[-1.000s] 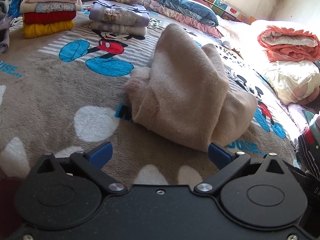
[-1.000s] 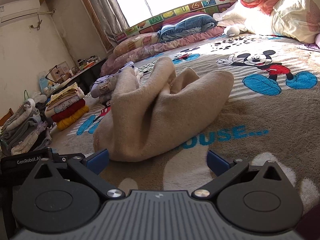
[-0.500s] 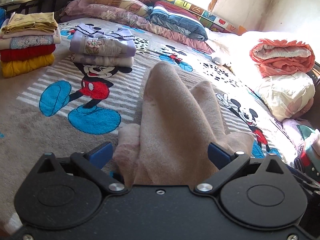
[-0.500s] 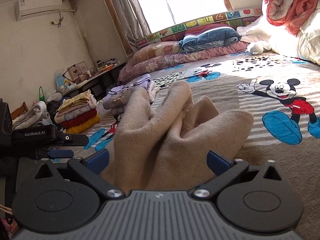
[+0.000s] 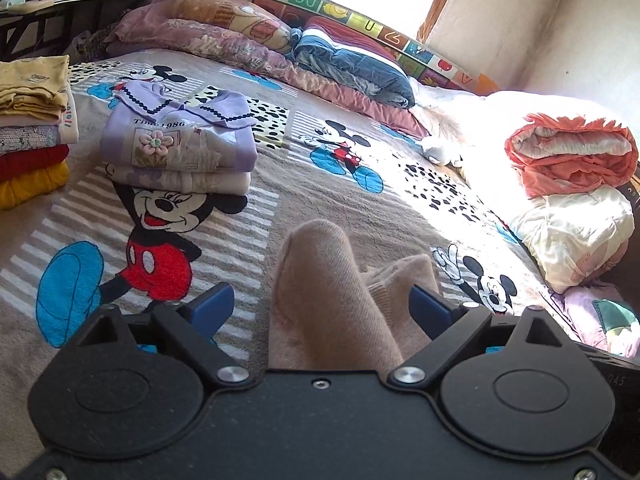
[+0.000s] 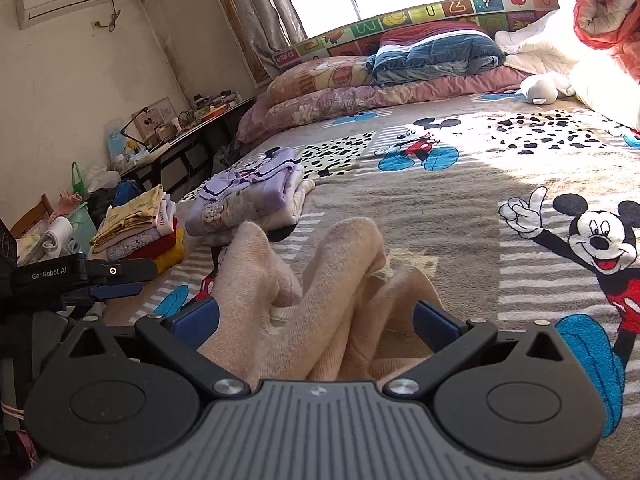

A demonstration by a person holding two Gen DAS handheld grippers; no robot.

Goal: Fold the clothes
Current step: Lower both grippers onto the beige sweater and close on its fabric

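**Both grippers at the beige garment, fingers wide**

Your left gripper (image 5: 322, 308) has its blue fingers (image 5: 210, 307) spread wide but closing at this moment. The bunched beige knit garment (image 5: 324, 280) rises between them in a tall fold. The left pad stands clear of the cloth; the right pad sits just beside a lower fold, and you cannot tell whether it touches. Nothing is gripped yet.

Your right gripper (image 6: 316, 322) also has its fingers (image 6: 434, 326) well apart. The same beige knit garment (image 6: 320, 292) fills the gap in two humps. The left pad lies against the cloth's edge, the right pad is just beside it, and no pinch shows.

The garment lies on the Mickey Mouse blanket (image 5: 328, 208) covering the bed, at the near edge directly in front of both grippers.

From the left wrist view, a folded lilac top (image 5: 176, 136) on a small stack sits at 11 o'clock, well apart from the garment. A taller pile of folded clothes (image 5: 32, 132) in yellow, pale and red stands at 10 o'clock. Pillows (image 5: 224, 28) and a blue quilt (image 5: 352, 64) line the far side at 12 o'clock. A rolled orange-and-white duvet (image 5: 572, 152) rests at 2 o'clock on a cream bundle (image 5: 576, 236).

From the right wrist view, the left gripper's body (image 6: 60, 276) shows at 9 o'clock.
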